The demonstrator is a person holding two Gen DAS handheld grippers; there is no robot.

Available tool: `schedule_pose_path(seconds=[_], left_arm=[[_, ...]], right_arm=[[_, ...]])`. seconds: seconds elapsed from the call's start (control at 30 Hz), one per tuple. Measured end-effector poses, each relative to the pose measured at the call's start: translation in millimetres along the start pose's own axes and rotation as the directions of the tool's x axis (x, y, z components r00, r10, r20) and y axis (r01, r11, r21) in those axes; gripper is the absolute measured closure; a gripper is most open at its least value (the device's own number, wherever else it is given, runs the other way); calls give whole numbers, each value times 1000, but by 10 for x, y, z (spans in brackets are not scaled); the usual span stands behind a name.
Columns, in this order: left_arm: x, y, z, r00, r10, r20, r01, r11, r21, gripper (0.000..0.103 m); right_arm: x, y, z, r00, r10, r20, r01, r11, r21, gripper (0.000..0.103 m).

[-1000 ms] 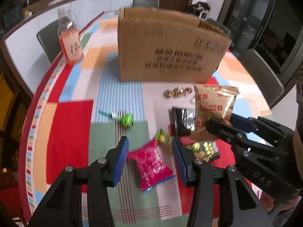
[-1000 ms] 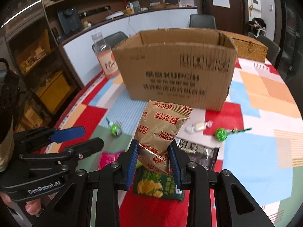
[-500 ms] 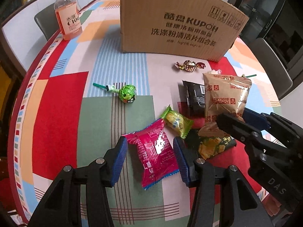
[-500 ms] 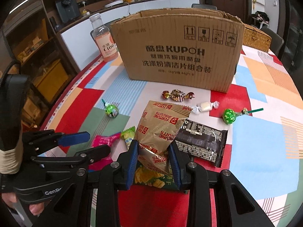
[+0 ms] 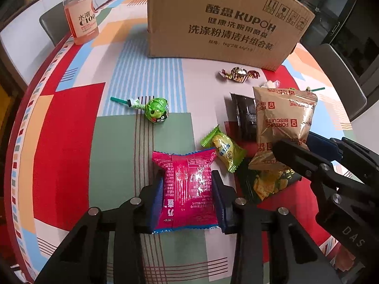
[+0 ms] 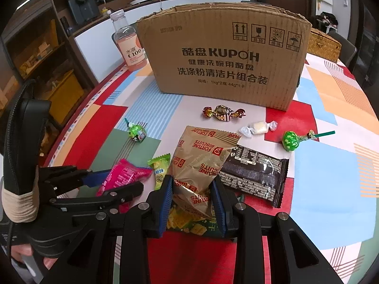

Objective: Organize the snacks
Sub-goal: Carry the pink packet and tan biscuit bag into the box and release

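Note:
My left gripper [image 5: 188, 184] is low over the table, its fingers on both sides of a pink snack packet [image 5: 187, 187], touching it. The packet also shows in the right wrist view [image 6: 123, 175]. My right gripper [image 6: 192, 189] is shut on a gold Fortune Biscuits bag [image 6: 201, 158] and holds it upright above a green cracker packet [image 6: 187, 222]. The gold bag also shows in the left wrist view [image 5: 281, 123]. An open cardboard box [image 6: 222, 64] stands behind the snacks.
On the table lie a yellow-green candy [image 5: 225, 149], a black packet [image 6: 255, 172], two green lollipops [image 5: 156, 111] [image 6: 292, 140], a gold-wrapped candy [image 6: 223, 113] and a white candy [image 6: 258, 127]. A pink drink bottle [image 5: 81, 16] stands at the far left edge.
My left gripper has come down and forward onto the pink packet and its fingers have closed in on it. My right gripper has lowered with the gold bag still in it.

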State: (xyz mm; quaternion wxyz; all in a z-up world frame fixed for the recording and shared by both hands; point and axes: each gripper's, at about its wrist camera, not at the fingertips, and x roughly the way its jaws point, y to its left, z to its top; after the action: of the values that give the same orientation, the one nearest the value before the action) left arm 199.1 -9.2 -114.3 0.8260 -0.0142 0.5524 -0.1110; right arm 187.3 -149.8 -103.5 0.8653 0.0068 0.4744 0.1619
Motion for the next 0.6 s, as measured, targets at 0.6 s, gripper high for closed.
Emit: schedule_pose_path(seconds=[0.6], left_arm=[[-867,-121,328,965,-39,261,22,997,68,66]], right_arm=[[-505,-56,328,988,-23,153,22,1000,12,70]])
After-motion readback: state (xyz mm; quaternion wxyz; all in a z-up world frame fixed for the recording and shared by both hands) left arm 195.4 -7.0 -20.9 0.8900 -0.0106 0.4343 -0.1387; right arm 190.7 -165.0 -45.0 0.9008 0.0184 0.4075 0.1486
